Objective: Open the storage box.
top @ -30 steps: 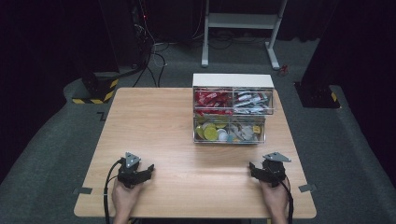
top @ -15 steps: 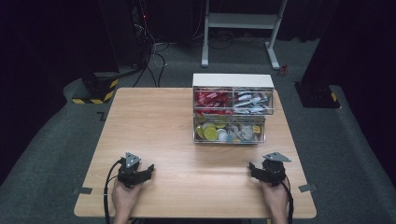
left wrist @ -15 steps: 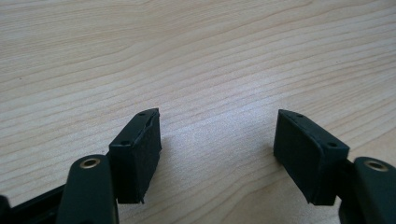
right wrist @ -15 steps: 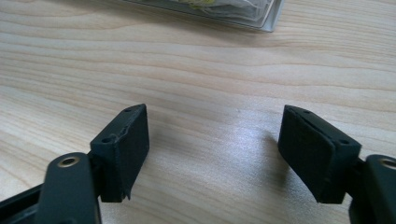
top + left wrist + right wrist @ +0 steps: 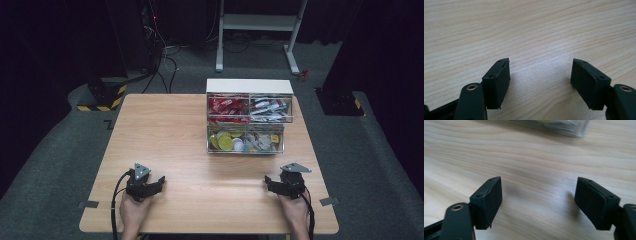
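Note:
My left gripper [image 5: 155,182] rests near the table's front left edge, held by a hand. In the left gripper view the left gripper [image 5: 540,67] stands open over bare wood, nothing between its pads. My right gripper [image 5: 272,184] sits near the front right edge in the other hand. The right gripper view shows the right gripper [image 5: 539,186] with jaws wide apart; they have just been opening, with only bare wood between them. A small drawer cabinet [image 5: 249,86] stands at the back right of the wooden table [image 5: 165,135].
The cabinet's upper drawers hold red packets [image 5: 227,106] and silvery items [image 5: 270,107]. Its clear lower drawer [image 5: 245,142] holds yellow round pieces and small parts; a corner of the clear drawer [image 5: 564,126] shows ahead of the right jaws. A white stand [image 5: 255,22] and cables lie beyond.

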Demonstrator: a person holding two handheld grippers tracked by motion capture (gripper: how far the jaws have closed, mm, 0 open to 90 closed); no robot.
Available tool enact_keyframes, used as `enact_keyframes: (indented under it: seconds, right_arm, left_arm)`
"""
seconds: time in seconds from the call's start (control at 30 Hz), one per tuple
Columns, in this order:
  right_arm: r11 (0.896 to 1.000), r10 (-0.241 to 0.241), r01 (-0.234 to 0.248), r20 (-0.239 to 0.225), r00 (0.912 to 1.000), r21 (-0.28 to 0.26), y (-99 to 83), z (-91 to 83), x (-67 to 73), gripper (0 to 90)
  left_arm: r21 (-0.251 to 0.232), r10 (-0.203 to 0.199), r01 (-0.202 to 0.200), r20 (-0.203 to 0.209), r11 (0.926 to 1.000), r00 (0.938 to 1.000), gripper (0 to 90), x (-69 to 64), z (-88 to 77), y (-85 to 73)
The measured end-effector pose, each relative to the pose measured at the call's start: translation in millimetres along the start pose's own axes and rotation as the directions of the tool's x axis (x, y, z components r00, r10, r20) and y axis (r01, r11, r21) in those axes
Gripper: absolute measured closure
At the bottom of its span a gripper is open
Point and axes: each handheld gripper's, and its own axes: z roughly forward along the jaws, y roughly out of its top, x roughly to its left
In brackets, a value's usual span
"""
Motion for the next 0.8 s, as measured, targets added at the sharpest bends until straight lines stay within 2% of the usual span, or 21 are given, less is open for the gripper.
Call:
enact_keyframes:
  seconds: [0.13,0.17,0.3,0.8]
  right_arm:
    - [1.0,-0.012,0.01,-0.093,0.9956,-0.028,0.0,-1.7,2.7,19.0]
    - [0.999,-0.016,0.013,-0.101,0.9947,-0.03,0.0,-2.0,3.1,18.5]
    - [0.998,-0.026,0.02,-0.108,0.9938,-0.057,-0.4,-6.9,5.1,19.1]
    - [0.995,-0.028,0.014,-0.148,0.9886,-0.099,6.2,-13.7,7.7,25.7]
  left_arm:
    - [0.0,-0.001,0.001,0.0,1.0,1.0,32.1,0.0,0.0,0.0]
    - [0.0,-0.001,0.001,0.001,1.0,1.0,32.1,0.0,0.0,0.0]
    - [0.0,-0.001,0.001,0.0,1.0,1.0,32.1,0.0,0.0,0.0]
    - [0.0,-0.001,0.001,0.0,1.0,1.0,32.1,0.0,0.0,0.0]
